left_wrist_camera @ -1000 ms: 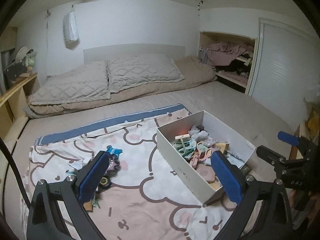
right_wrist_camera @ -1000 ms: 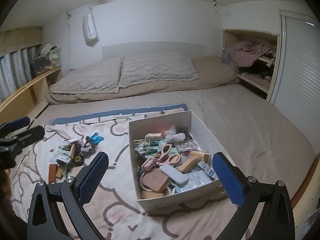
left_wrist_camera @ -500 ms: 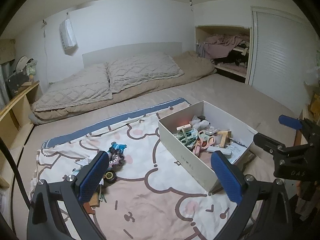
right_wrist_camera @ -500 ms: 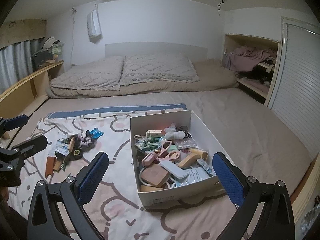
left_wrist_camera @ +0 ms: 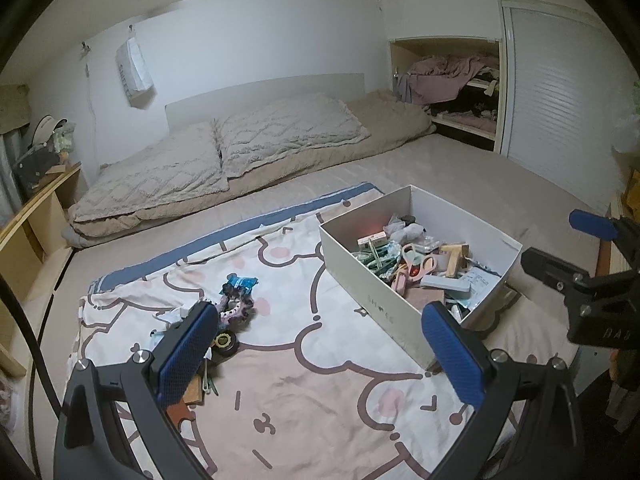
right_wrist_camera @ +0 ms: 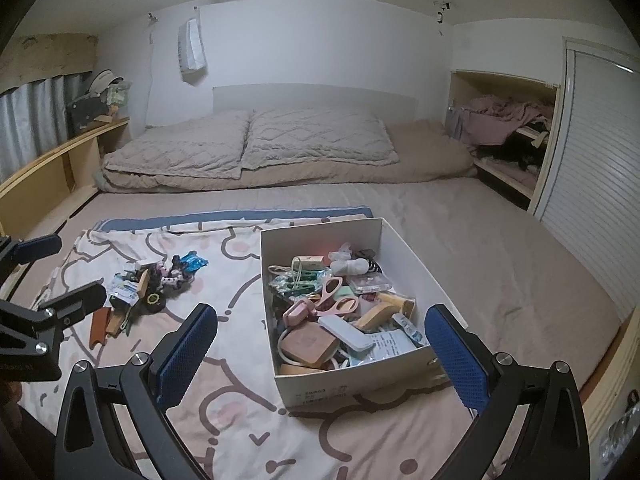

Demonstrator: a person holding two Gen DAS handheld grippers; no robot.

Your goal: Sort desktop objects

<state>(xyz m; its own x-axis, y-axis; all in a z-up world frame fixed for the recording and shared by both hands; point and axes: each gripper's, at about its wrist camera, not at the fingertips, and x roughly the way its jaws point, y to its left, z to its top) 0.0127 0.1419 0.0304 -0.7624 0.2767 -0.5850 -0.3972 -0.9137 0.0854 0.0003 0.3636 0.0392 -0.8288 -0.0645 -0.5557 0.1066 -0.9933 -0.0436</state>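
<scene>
Ahead of your right tool (right_wrist_camera: 318, 354), jaws wide and empty, sits the white cardboard box (right_wrist_camera: 412, 258) full of clutter: pink scissors (right_wrist_camera: 334, 300), a wooden block (right_wrist_camera: 376, 318), a pink square case (right_wrist_camera: 306, 344). Left of it, a loose pile (right_wrist_camera: 154, 284) of small items lies on the cartoon-print blanket (right_wrist_camera: 224, 408). Your left tool (left_wrist_camera: 318, 354) is also spread open, holding nothing; pile (left_wrist_camera: 228, 318) just past its left finger, box (left_wrist_camera: 380, 304) past the right one. Nothing blocks either. Quilted pillows (right_wrist_camera: 248, 146) lie well beyond on the bed (right_wrist_camera: 500, 248).
</scene>
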